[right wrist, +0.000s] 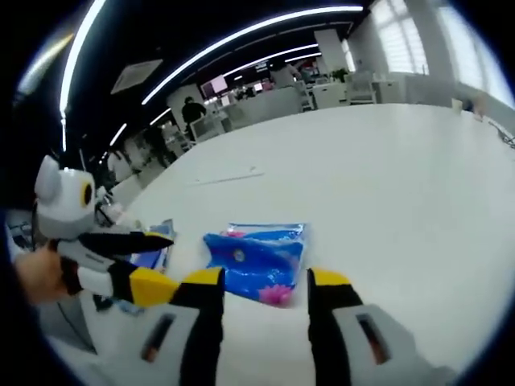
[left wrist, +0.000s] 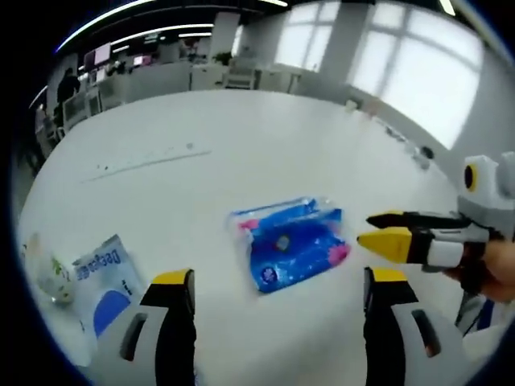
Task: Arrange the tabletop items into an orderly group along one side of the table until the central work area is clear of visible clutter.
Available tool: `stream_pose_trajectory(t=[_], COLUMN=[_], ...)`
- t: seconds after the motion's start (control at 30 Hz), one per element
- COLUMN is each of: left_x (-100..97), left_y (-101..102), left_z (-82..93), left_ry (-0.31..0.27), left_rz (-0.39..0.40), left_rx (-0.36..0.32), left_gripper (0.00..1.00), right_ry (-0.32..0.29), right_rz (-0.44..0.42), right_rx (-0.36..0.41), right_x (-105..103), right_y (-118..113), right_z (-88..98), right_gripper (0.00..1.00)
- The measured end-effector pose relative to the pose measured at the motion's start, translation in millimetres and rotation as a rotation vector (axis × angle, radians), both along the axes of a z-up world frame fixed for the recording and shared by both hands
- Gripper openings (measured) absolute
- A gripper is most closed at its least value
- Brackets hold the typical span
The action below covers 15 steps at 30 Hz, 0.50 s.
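Observation:
A blue plastic-wrapped tissue pack (left wrist: 290,241) lies flat on the white table (left wrist: 241,137). My left gripper (left wrist: 278,280) is open, and the pack rests just beyond its yellow-tipped jaws. From the right, my right gripper (left wrist: 380,230) reaches in, its tips close to the pack's right edge. In the right gripper view the same pack (right wrist: 257,259) sits just ahead of my open right gripper (right wrist: 267,280), with nothing between the jaws. My left gripper (right wrist: 165,262) comes in from the left, held by a hand, jaws apart, beside the pack.
A white-and-blue packet (left wrist: 105,277) and a small white pouch (left wrist: 52,273) lie at the table's near left. A thin cable or strip (left wrist: 145,165) runs across the middle. Desks and people stand beyond the far edge (right wrist: 193,112).

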<state>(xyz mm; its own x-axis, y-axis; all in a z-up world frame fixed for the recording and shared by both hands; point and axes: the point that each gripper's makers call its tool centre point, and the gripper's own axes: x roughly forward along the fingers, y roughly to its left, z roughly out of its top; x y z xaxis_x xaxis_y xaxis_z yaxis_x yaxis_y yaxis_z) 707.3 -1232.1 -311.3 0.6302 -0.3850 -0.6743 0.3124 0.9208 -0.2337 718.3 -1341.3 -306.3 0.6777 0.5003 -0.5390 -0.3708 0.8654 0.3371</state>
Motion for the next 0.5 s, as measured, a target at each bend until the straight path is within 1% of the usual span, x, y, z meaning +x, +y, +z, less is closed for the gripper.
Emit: stream_pose_trajectory(t=[0.13, 0.27, 0.37, 0.5], left_x=[-11.4, -21.1, -25.1, -24.9], left_y=[6, 14, 19, 24], left_z=[3.9, 5.9, 6.1, 9.8], left_ry=[-0.005, -0.008, -0.003, -0.010], left_rz=[0.013, 0.028, 0.040, 0.049], left_rx=[-0.018, -0.029, -0.028, -0.026], left_gripper=[0.81, 0.79, 0.79, 0.77], right_ry=[-0.004, -0.002, 0.007, -0.004], right_rz=[0.002, 0.008, 0.015, 0.018], right_rx=[0.010, 0.010, 0.004, -0.004], right_x=[-6, -13, -18, -19], right_y=[3, 6, 8, 9], right_z=[5.1, 5.0, 2.9, 7.9], right_gripper=[0.38, 0.38, 0.37, 0.37])
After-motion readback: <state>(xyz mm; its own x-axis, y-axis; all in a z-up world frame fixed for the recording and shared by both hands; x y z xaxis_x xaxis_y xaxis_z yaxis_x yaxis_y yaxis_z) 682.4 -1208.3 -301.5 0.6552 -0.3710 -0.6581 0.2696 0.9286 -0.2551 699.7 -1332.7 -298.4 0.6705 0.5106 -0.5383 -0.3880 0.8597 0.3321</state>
